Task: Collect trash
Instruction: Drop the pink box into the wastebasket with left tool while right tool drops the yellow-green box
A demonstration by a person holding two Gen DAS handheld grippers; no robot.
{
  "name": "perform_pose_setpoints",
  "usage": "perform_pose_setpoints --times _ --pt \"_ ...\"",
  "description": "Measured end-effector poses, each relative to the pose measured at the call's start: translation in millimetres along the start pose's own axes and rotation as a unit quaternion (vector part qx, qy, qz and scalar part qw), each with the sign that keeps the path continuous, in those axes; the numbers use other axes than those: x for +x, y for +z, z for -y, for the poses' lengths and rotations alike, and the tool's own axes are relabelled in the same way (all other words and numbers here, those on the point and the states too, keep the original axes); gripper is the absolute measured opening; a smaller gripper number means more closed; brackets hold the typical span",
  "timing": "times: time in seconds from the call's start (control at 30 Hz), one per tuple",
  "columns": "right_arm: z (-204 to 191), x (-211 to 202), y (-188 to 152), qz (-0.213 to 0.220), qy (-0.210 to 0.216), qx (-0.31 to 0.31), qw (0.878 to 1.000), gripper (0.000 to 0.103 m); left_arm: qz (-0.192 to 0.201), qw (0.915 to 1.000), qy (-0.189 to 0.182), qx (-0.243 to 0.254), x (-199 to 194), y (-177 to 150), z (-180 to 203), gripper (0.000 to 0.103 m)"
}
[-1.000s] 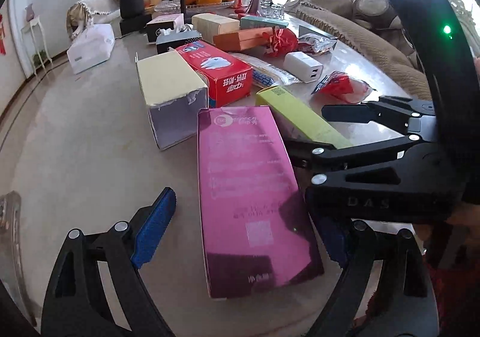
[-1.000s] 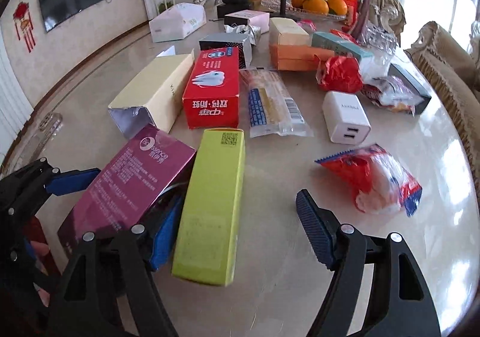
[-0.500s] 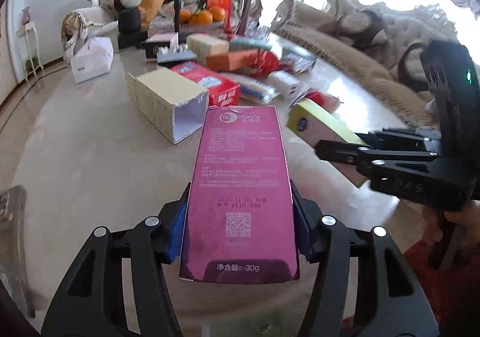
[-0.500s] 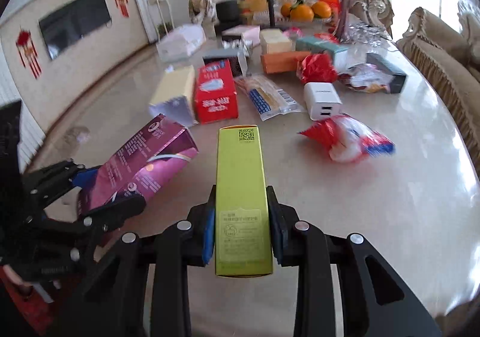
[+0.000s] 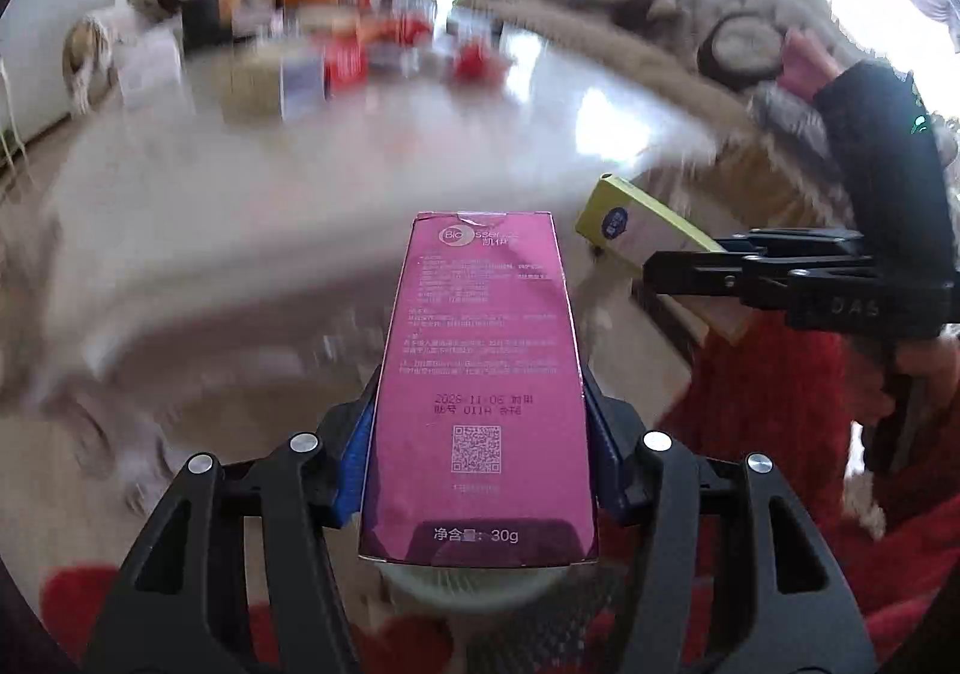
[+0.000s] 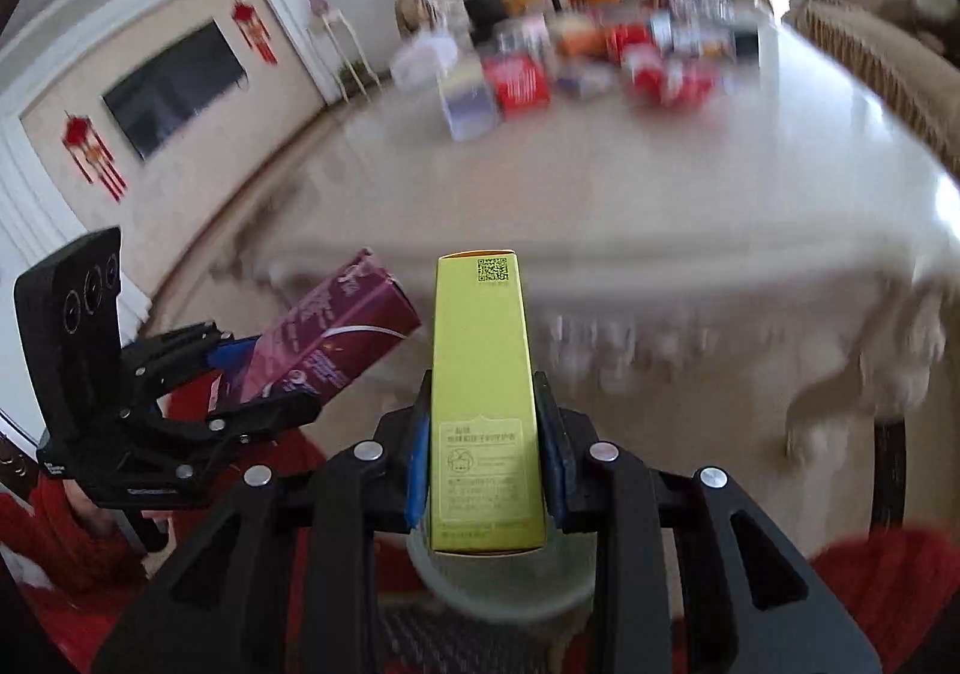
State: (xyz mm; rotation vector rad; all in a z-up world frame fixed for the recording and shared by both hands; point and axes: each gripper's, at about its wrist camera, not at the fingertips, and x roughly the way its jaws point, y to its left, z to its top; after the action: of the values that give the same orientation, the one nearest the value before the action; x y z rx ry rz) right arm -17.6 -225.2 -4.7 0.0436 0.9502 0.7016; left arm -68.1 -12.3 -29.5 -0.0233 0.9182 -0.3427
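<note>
The left claw (image 5: 480, 470) is gripping the pink box (image 5: 483, 374) between its blue pads, closed tight against the carton's two long sides, and the right claw (image 6: 483, 470) is clamped the same way on the yellow-green box (image 6: 483, 404). A second ago both cartons were lying flat on the counter (image 6: 660, 182) with the claws spread wide around them; half a second ago they were pinched and just lifting. Now both are being carried clear of the counter and drawn back past its carved edge, toward the person's red-clad lap. The heavy blur across the background suggests the pull-back is fast.

The remaining litter (image 6: 522, 86), a red box, wrappers and other cartons, is sitting at the far end of the counter, well apart from both claws.

A pale, round rim (image 6: 504, 578) is showing directly under the yellow-green box in the right view, and a similar one under the pink box in the left view; it could be a bin, though too little is showing to be sure. If so, the two pickups are done and the drop is the likely next step, with much trash left to fetch.
</note>
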Motion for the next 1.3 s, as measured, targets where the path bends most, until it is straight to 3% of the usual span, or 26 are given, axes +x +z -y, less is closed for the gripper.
perform_pose_setpoints --times 0.13,0.33,0.37,0.4,0.43,0.47,0.53,0.57,0.6,0.87,0.9,1.13,1.3 --pt "5 49 -33 -0.071 -0.024 0.015 0.997 0.028 -0.057 0.9982 -0.002 -0.022 45 -26 -8 0.057" --pt "5 106 -54 -0.133 -0.063 0.001 0.989 0.028 -0.121 0.9906 0.001 -0.065 94 -54 -26 0.059" --pt "3 111 -56 -0.142 -0.060 -0.004 0.988 0.029 -0.127 0.9891 0.000 -0.074 98 -57 -30 0.063" --pt "2 119 -60 -0.157 -0.051 -0.003 0.986 0.030 -0.131 0.9881 0.000 -0.081 100 -59 -33 0.077" --pt "1 123 -62 -0.166 -0.049 -0.006 0.985 0.030 -0.128 0.9878 0.001 -0.088 99 -61 -37 0.083" --pt "0 126 -62 -0.170 -0.053 -0.011 0.984 0.030 -0.122 0.9881 0.001 -0.094 97 -62 -39 0.083" --pt "-1 126 -63 -0.172 -0.073 -0.020 0.982 0.043 -0.117 0.9881 0.004 -0.099 95 -62 -41 0.087" --pt "0 125 -63 -0.168 -0.081 -0.022 0.982 0.062 -0.115 0.9885 0.008 -0.098 94 -62 -42 0.088" --pt "-1 121 -62 -0.157 -0.087 -0.024 0.984 0.066 -0.112 0.9889 0.009 -0.097 92 -62 -41 0.088" --pt "3 82 -48 -0.099 -0.105 -0.019 0.989 0.067 -0.053 0.9927 0.047 -0.097 49 -37 -40 0.088" --pt "2 77 -46 -0.091 -0.110 -0.020 0.990 0.073 -0.039 0.9931 0.058 -0.094 39 -31 -38 0.090" --pt "-9 25 -32 -0.008 -0.145 -0.022 0.989 0.078 0.015 0.9911 0.083 -0.103 -7 -1 -25 0.092" --pt "3 -3 6 0.065 -0.161 -0.007 0.985 0.078 0.028 0.9880 0.102 -0.113 -18 26 -26 0.092"
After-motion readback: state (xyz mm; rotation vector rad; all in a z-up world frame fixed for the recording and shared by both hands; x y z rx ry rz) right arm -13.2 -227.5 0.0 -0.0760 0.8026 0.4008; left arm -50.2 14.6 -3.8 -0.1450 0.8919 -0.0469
